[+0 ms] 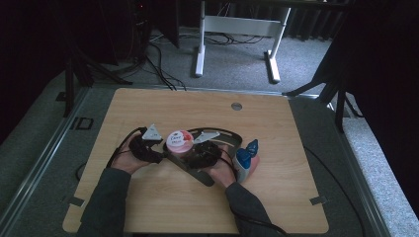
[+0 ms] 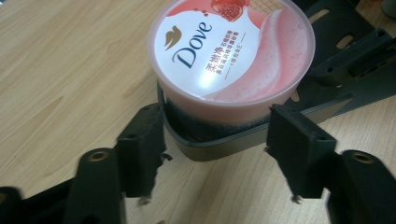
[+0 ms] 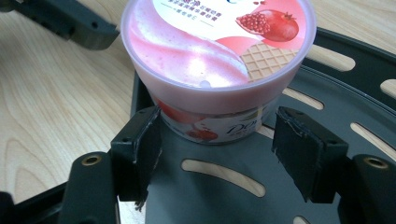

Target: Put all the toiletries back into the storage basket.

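Note:
A pink Dove tub [image 1: 179, 140] with a white and pink lid stands upright on one end of a dark, slotted, curved tray [image 1: 197, 174] near the table's middle. In the left gripper view, my left gripper [image 2: 217, 135] faces the tub [image 2: 233, 51] from low down. Its jaws flank the tray's rim [image 2: 215, 148] under the tub, close to it without a clear grip. Opposite it, my right gripper [image 3: 217, 140] hovers over the tray [image 3: 224, 196], jaws open on either side of the tub [image 3: 210, 51] with gaps on both sides.
A blue-capped bottle [image 1: 246, 157] lies at the tray's right end, close to my right hand. The wooden table [image 1: 148, 106] has a round grommet [image 1: 236, 106] near its far edge. Cables trail from both grippers.

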`<act>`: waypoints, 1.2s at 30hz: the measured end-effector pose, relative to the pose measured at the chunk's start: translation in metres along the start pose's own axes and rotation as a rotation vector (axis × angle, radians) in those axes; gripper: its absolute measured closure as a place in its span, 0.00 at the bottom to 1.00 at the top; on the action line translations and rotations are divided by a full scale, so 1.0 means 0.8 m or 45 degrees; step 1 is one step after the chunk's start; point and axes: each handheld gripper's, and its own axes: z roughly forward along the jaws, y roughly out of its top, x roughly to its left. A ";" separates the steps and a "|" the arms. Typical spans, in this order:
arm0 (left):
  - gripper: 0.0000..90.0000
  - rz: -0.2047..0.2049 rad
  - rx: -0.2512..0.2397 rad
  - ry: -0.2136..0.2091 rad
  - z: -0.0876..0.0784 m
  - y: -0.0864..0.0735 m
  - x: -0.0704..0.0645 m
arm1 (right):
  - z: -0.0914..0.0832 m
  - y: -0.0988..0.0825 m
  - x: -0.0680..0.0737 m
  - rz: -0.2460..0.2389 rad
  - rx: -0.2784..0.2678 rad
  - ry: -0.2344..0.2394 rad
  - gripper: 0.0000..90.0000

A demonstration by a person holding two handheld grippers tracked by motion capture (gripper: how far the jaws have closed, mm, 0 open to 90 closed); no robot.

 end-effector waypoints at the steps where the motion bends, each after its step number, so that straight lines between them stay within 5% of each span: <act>1: 0.46 -0.011 -0.008 0.006 -0.001 -0.001 0.000 | 0.000 -0.001 0.001 -0.003 0.001 -0.005 0.36; 23: 0.78 -0.079 -0.019 0.075 -0.010 -0.015 -0.011 | -0.007 -0.013 0.021 -0.007 0.022 -0.108 0.64; 30: 0.82 -0.124 0.004 0.097 -0.001 -0.022 -0.007 | -0.005 -0.011 0.014 0.049 0.018 -0.174 0.82; 36: 0.95 -0.144 0.014 0.117 0.004 -0.028 -0.003 | 0.001 -0.011 0.010 0.068 0.012 -0.251 0.96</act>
